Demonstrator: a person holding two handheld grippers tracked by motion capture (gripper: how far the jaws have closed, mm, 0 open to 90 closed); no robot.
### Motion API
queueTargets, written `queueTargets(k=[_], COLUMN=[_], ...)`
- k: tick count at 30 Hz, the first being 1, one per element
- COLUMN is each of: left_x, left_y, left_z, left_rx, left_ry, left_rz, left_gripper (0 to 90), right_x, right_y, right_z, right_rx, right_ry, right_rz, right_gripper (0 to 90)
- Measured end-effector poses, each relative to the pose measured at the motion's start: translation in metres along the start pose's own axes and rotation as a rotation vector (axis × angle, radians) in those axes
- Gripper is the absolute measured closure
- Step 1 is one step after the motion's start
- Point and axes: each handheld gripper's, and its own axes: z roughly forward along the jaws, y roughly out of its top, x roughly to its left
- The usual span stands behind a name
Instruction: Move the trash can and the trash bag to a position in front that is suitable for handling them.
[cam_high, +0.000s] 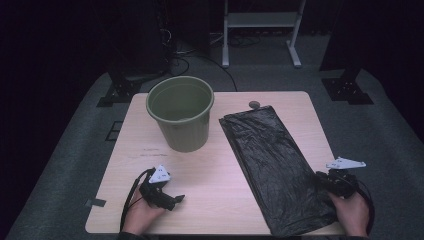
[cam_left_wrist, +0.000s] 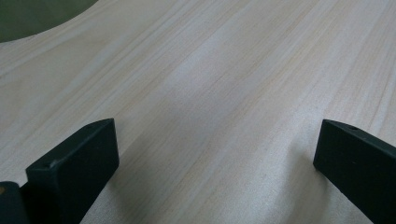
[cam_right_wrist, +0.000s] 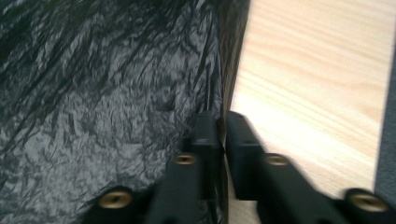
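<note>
Left hand-held gripper (cam_left_wrist: 215, 154): jaws wide apart over bare counter (cam_left_wrist: 224, 70).
Right hand-held gripper (cam_right_wrist: 223, 135): jaws nearly together at the black bag's (cam_right_wrist: 102, 102) edge; grip unclear.

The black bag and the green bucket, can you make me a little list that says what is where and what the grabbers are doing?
bag: black bag lies flat on the table
bucket: green bucket stands upright, left of the bag
right gripper: jaws nearly together at the bag's edge; grip unclear
left gripper: open over bare wood
</note>
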Motion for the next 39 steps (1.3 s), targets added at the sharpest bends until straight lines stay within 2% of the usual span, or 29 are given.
queueTargets(k=[1,4,9,11,12,13,14,16,19,20,21,24,29,33,39], left_x=[0.000,0.000,0.000,0.000,0.000,0.000,0.000,0.000,0.000,0.000,0.000,0.000,0.000,0.000,0.000], left_y=[0.000,0.000,0.000,0.000,0.000,0.000,0.000,0.000,0.000,0.000,0.000,0.000,0.000,0.000,0.000], left_z=[0.000,0.000,0.000,0.000,0.000,0.000,0.000,0.000,0.000,0.000,0.000,0.000,0.000,0.000,0.000], left_rx=[0.000,0.000,0.000,0.000,0.000,0.000,0.001,0.000,0.000,0.000,0.001,0.000,0.001,0.001,0.000], left_ry=[0.000,0.000,-0.001,-0.001,-0.001,-0.001,-0.001,-0.001,-0.002,-0.002,-0.002,-0.002,-0.002,-0.002,-0.002], left_rz=[0.000,0.001,0.001,0.001,0.001,0.001,0.001,0.002,0.002,0.002,0.003,0.002,0.003,0.003,0.003], left_gripper=[0.0,0.0,0.0,0.0,0.0,0.0,0.0,0.0,0.0,0.0,0.0,0.0,0.0,0.0,0.0], right_x=[0.001,0.004,0.010,0.016,0.022,0.022,0.027,0.029,0.040,0.040,0.046,0.051,0.061,0.064,0.066], right_y=[0.001,0.003,0.010,0.015,0.019,0.019,0.023,0.025,0.033,0.033,0.036,0.039,0.048,0.052,0.052], right_z=[-0.002,-0.005,-0.008,-0.007,-0.006,-0.006,-0.005,-0.005,0.001,0.001,0.006,0.010,0.027,0.045,0.056], right_rx=[-0.007,-0.035,-0.063,-0.068,-0.073,-0.073,-0.078,-0.081,-0.085,-0.085,-0.070,-0.067,-0.038,0.001,0.026], right_ry=[-0.003,-0.001,0.042,0.059,0.083,0.083,0.098,0.109,0.153,0.153,0.150,0.157,0.172,0.172,0.169], right_rz=[-0.002,-0.003,0.004,-0.005,-0.013,-0.013,-0.019,-0.019,-0.045,-0.045,-0.064,-0.072,-0.079,-0.085,-0.092], right_gripper=[77.8,65.7,54.0,49.3,44.0,44.0,37.8,36.7,30.6,30.6,26.2,26.2,28.0,29.6,33.7])
